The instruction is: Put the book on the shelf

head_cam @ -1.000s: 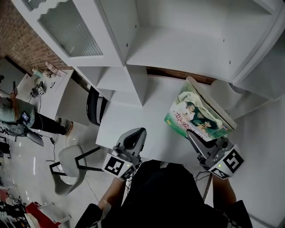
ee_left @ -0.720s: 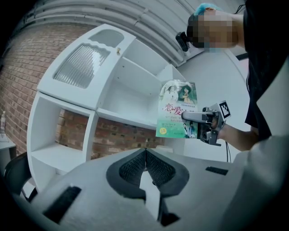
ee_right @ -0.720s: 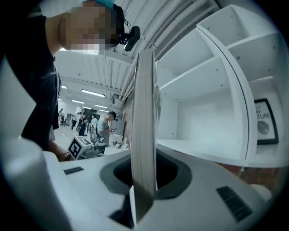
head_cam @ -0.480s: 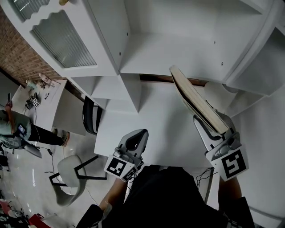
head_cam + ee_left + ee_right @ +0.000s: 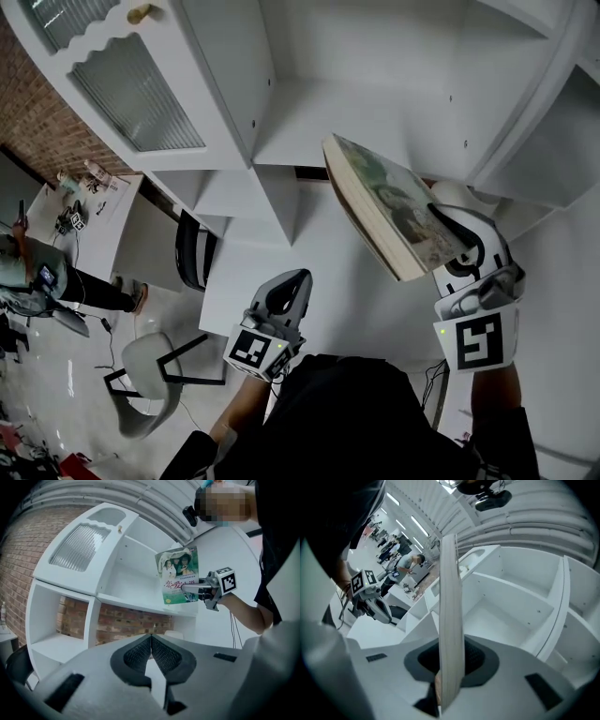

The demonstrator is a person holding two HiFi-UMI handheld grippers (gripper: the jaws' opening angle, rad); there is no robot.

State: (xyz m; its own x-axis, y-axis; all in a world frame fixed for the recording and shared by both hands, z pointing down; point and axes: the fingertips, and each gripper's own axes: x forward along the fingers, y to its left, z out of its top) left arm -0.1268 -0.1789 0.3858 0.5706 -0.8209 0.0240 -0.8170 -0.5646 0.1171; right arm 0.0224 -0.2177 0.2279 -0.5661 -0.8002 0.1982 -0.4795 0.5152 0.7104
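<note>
Head camera: on my head, facing forward and steeply down, my dark torso at bottom edge. White shelf unit [image 5: 375, 103] fills top of frame. My left gripper [image 5: 284, 286] sits lower centre, right gripper [image 5: 448, 230] lower right.

Left gripper camera: rides left gripper, looks about level along own jaws at bottom centre. Shelf unit farther off; right gripper small, right of centre.

Right gripper camera: looks along own jaws. Book [image 5: 451, 620] page edge very near, splitting centre; left gripper at left edge.

All three views share shelf unit compartments.

free: shelf bay [image 5: 375, 112], front open | obstacle: divider [image 5: 234, 75] (left side)
</note>
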